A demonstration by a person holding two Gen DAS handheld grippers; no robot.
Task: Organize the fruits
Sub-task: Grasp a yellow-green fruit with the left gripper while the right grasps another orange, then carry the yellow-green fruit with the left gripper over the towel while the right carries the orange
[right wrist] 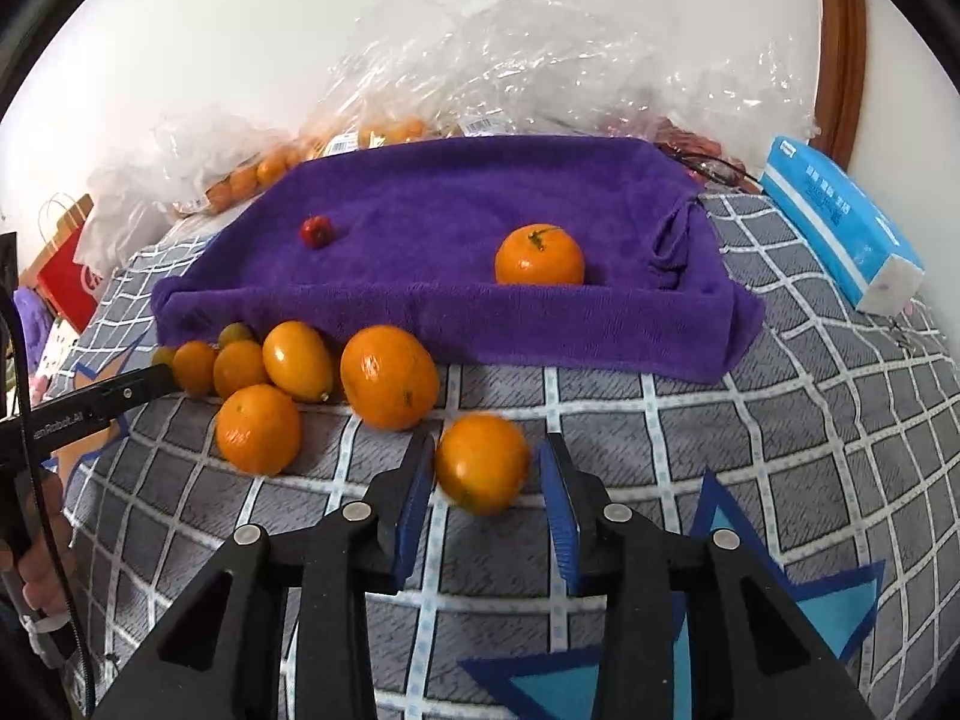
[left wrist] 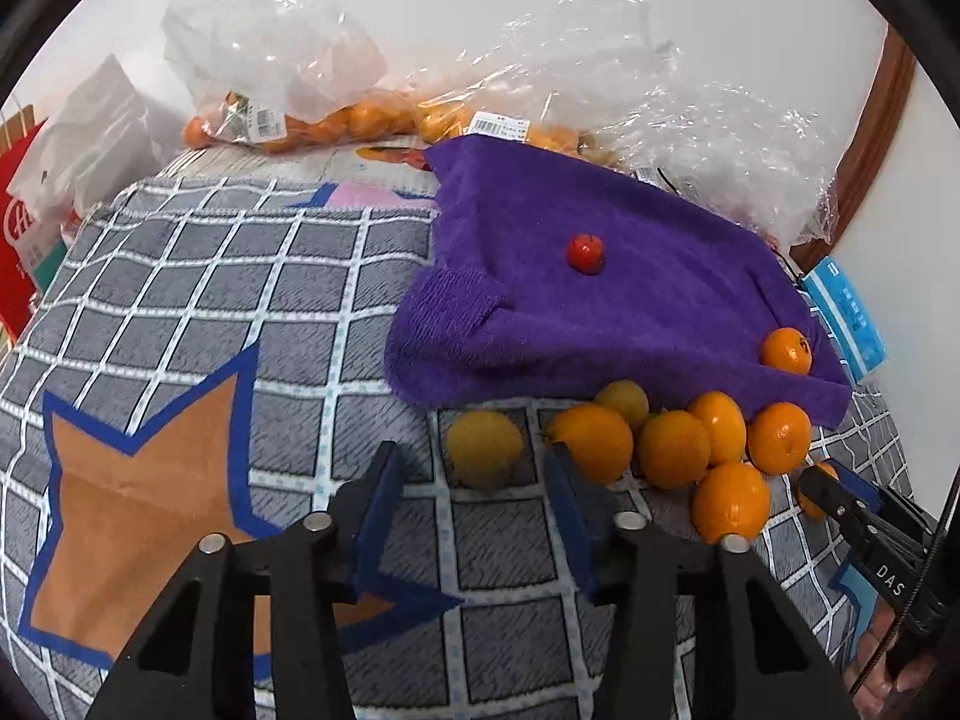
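Observation:
In the right wrist view my right gripper (right wrist: 489, 444) is shut on a small orange (right wrist: 483, 462) lying on the checked blanket (right wrist: 750, 420). A cluster of several oranges (right wrist: 384, 375) sits to its left, in front of the purple towel (right wrist: 450, 210). On the towel rest one orange (right wrist: 539, 255) and a small red fruit (right wrist: 316, 231). In the left wrist view my left gripper (left wrist: 473, 453) is open, with a yellowish fruit (left wrist: 485, 447) between its fingertips; the left pad stands clear of it. The orange cluster (left wrist: 672, 447) lies just to its right.
Clear plastic bags of oranges (left wrist: 336, 120) line the wall behind the towel. A blue tissue pack (right wrist: 840, 228) lies at the right, a red paper bag (left wrist: 18, 240) at the far left. A hand (right wrist: 36, 570) holds the left gripper's handle.

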